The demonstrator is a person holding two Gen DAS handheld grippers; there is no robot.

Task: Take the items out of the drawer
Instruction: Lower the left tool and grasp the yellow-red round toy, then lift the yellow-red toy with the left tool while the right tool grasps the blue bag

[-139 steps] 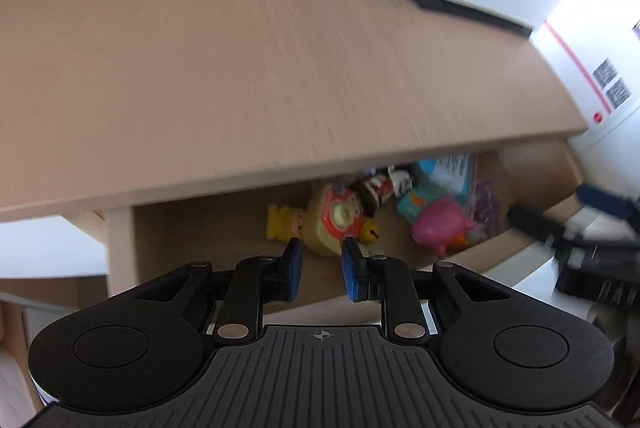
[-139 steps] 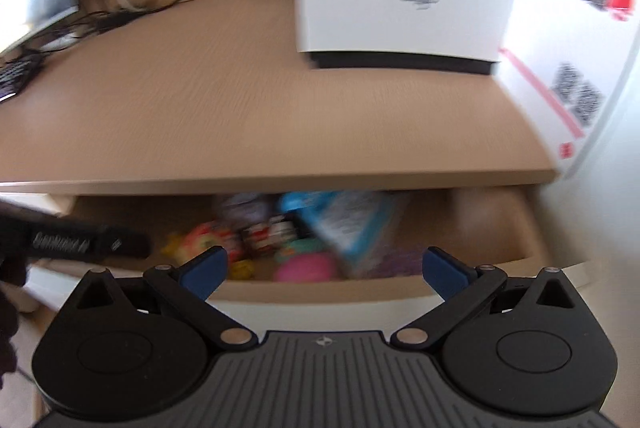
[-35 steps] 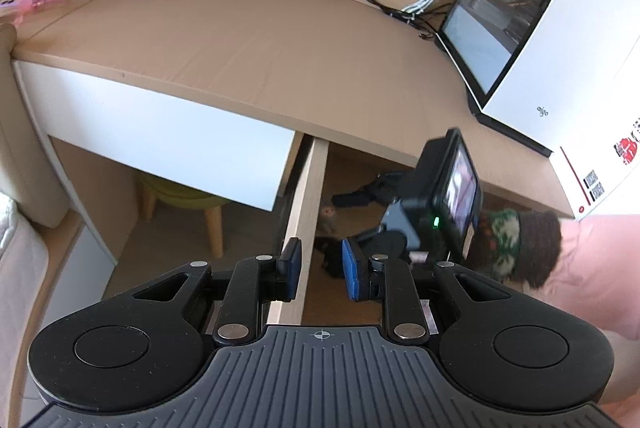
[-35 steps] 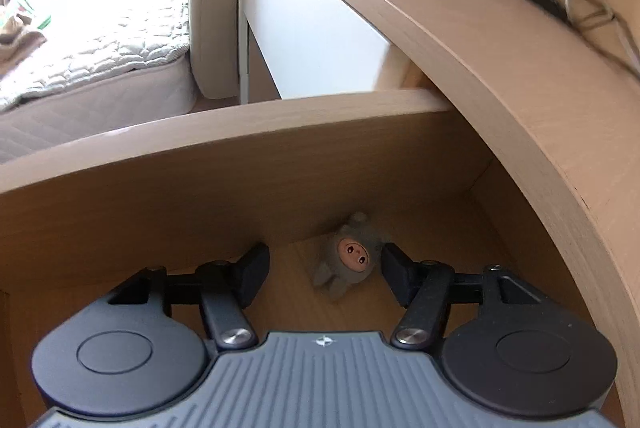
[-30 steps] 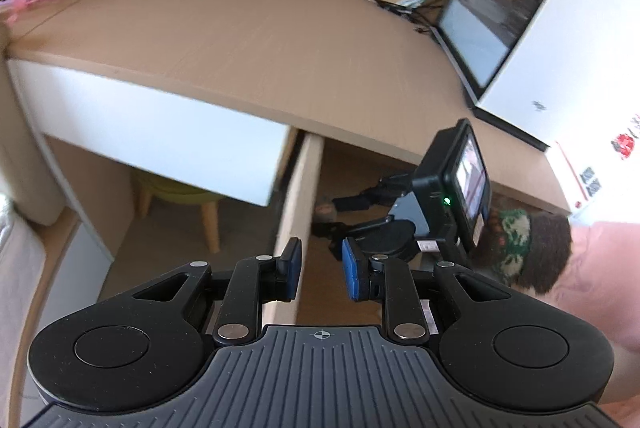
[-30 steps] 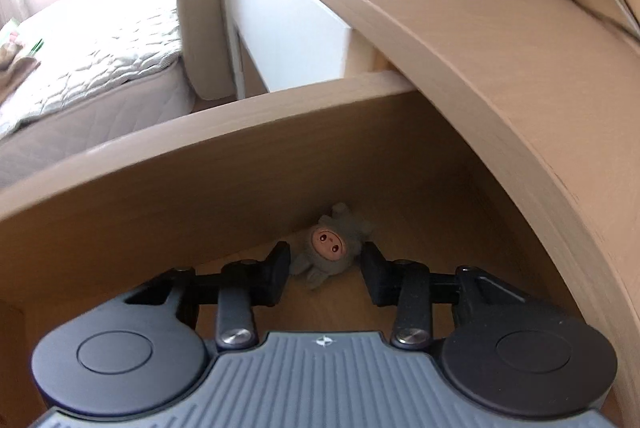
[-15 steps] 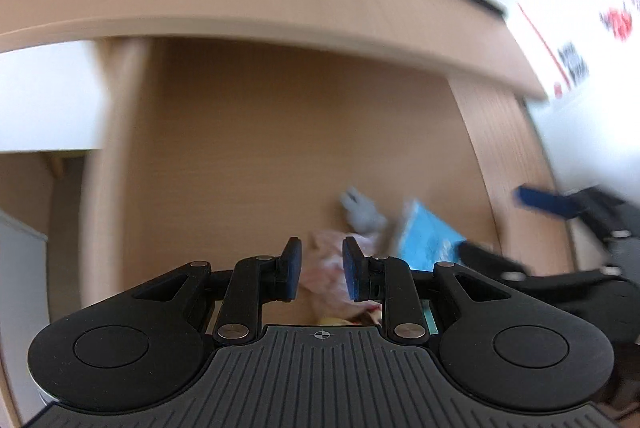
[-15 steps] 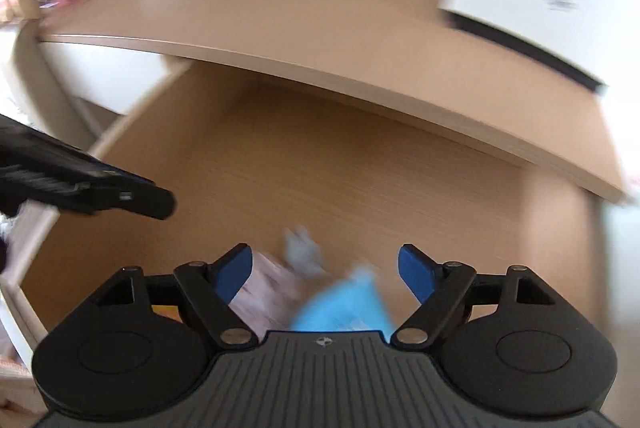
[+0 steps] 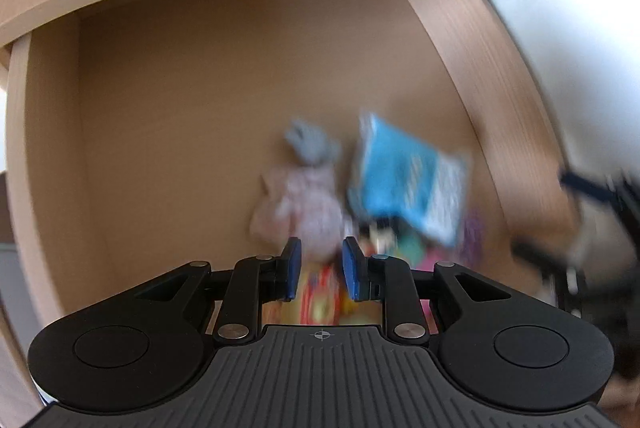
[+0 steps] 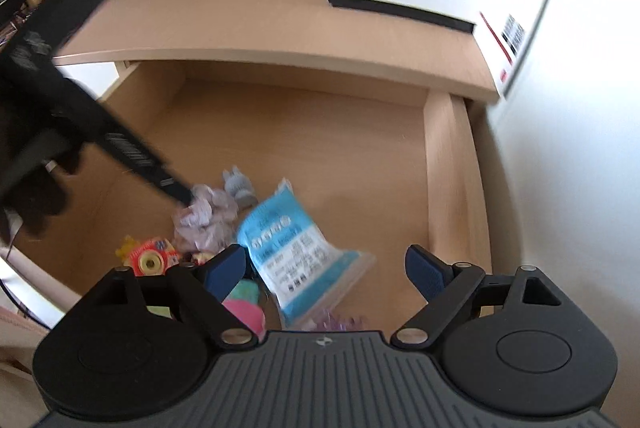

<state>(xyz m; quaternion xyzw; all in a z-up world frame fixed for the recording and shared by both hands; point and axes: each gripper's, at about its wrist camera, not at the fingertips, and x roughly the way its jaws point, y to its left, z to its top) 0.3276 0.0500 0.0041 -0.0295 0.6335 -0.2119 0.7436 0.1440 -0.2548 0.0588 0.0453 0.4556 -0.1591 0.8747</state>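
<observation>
The left gripper (image 9: 319, 270), jaws narrow and holding nothing, is pointing down at a crumpled pale pink pouch (image 9: 308, 206) just ahead in the open wooden drawer (image 10: 438, 156). Right of it, a blue plastic packet (image 10: 290, 248) is lying slantwise below the right gripper (image 10: 326, 274), whose empty jaws are opening wide.

One drawer (image 10: 438, 164), one blue packet (image 10: 292, 248)

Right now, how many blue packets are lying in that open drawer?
1. The blue packet lies mid-drawer, right of the crumpled pale bag and grey toy. More could hide beneath the right gripper.
</observation>
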